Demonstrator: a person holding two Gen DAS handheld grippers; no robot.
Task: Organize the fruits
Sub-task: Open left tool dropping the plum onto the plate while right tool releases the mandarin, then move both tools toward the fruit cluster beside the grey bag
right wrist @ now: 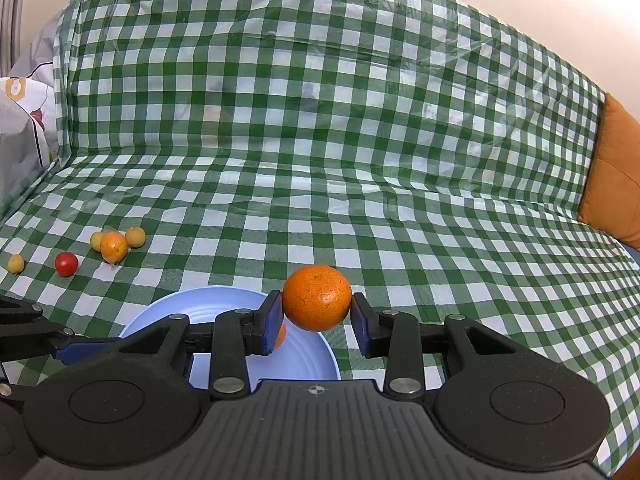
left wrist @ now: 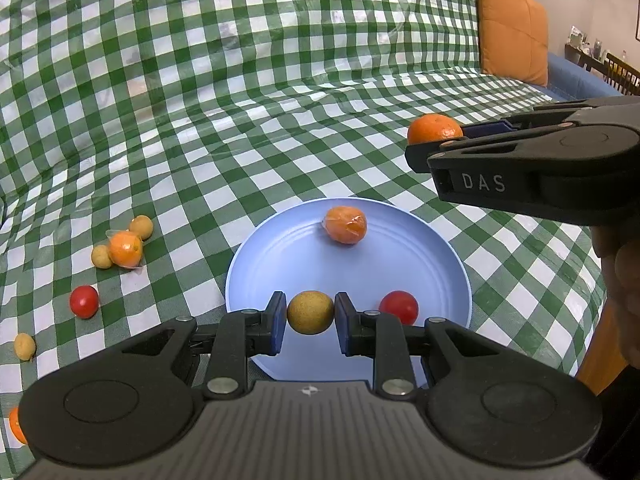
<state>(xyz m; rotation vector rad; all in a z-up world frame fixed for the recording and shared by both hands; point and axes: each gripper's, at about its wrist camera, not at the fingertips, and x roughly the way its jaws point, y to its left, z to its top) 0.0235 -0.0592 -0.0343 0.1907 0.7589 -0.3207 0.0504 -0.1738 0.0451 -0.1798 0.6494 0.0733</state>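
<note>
Your two grippers are black plastic with blue pads [left wrist: 276, 322], silver screws, ribbed grey housing and white "DAS" lettering [left wrist: 483, 182].

In the right wrist view, a wrapped orange fruit [right wrist: 281, 335] on the blue plate [right wrist: 208, 300] shows only as a sliver behind the right gripper's left finger [right wrist: 269, 326], and the plate's near rim is covered by the gripper body. In the left wrist view, an orange fruit [left wrist: 16, 426] at the cloth's near-left corner is half hidden behind the left gripper's body, and the red tomato [left wrist: 399, 306] on the plate is partly covered by a finger [left wrist: 346, 322]
</note>
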